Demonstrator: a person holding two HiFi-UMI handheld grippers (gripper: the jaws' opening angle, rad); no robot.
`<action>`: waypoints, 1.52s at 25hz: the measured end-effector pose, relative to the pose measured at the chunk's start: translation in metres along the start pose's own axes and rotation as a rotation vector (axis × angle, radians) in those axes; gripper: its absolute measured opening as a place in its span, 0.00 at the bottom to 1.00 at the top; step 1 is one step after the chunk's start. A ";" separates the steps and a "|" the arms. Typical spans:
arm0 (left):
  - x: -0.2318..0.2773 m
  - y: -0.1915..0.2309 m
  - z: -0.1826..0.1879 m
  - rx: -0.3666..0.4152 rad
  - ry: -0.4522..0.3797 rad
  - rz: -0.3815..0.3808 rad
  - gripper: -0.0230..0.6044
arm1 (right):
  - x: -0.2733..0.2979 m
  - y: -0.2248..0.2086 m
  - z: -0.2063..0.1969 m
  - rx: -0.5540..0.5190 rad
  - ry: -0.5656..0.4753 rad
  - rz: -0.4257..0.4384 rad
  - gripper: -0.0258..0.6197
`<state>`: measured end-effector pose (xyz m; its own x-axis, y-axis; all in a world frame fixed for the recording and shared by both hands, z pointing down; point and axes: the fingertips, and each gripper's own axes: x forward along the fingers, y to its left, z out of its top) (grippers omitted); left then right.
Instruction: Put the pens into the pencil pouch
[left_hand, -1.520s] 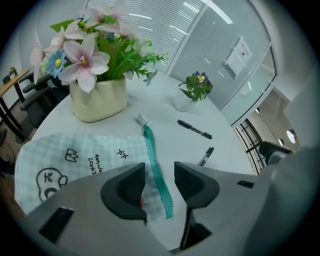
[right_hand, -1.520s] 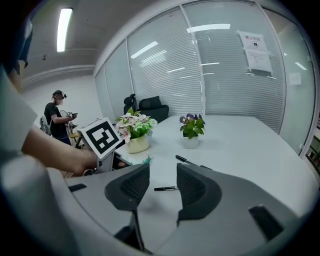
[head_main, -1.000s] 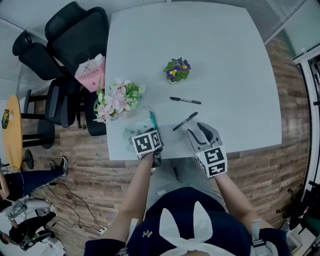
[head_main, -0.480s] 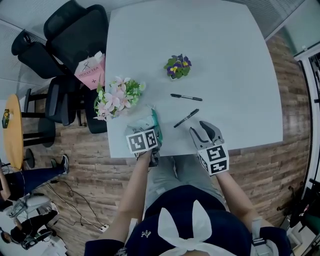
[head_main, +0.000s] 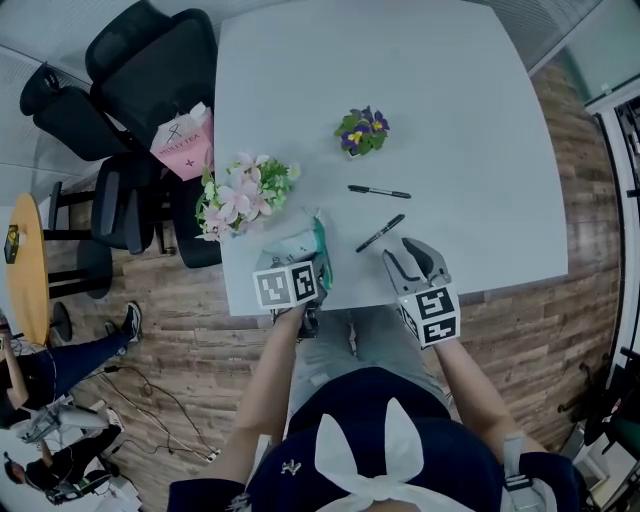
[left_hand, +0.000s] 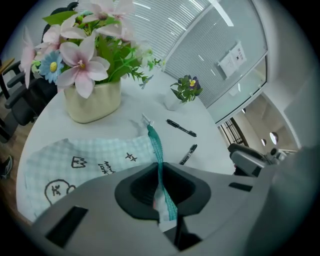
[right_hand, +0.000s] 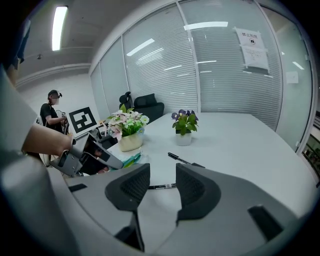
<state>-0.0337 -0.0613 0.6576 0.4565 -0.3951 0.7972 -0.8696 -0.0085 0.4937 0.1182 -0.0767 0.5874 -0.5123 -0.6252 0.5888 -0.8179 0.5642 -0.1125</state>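
Observation:
A pale checked pencil pouch (head_main: 293, 246) with a teal zipper edge lies near the table's front edge, in front of the pink flowers. My left gripper (head_main: 313, 268) has just been closing and is shut on that zipper edge (left_hand: 161, 170), which is lifted a little off the table. Two black pens lie to the right: one (head_main: 378, 191) farther back, one (head_main: 380, 233) slanted just ahead of my right gripper (head_main: 408, 262). The right gripper (right_hand: 157, 187) is open with nothing between its jaws; the near pen (right_hand: 161, 186) shows through the gap.
A pot of pink flowers (head_main: 240, 195) stands just behind the pouch, and a small pot of purple flowers (head_main: 360, 132) sits mid-table. Black chairs (head_main: 150, 70) and a pink bag (head_main: 182, 140) are off the table's left edge. A person (right_hand: 50, 107) stands far off.
The left gripper closed on the pouch's zipper edge and rose slightly, lifting that edge off the table. The right gripper and both pens stayed put.

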 end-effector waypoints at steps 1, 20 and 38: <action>-0.003 -0.001 0.001 0.005 0.000 -0.008 0.11 | -0.001 0.000 0.001 0.001 -0.001 -0.007 0.28; -0.056 -0.009 0.029 0.073 -0.054 -0.088 0.11 | 0.006 0.001 0.005 0.029 0.013 -0.080 0.28; -0.087 -0.030 0.054 0.094 -0.125 -0.147 0.11 | 0.030 -0.037 -0.010 0.230 0.081 -0.163 0.29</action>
<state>-0.0574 -0.0763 0.5548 0.5577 -0.4939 0.6671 -0.8119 -0.1573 0.5622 0.1359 -0.1104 0.6174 -0.3539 -0.6472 0.6751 -0.9304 0.3170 -0.1839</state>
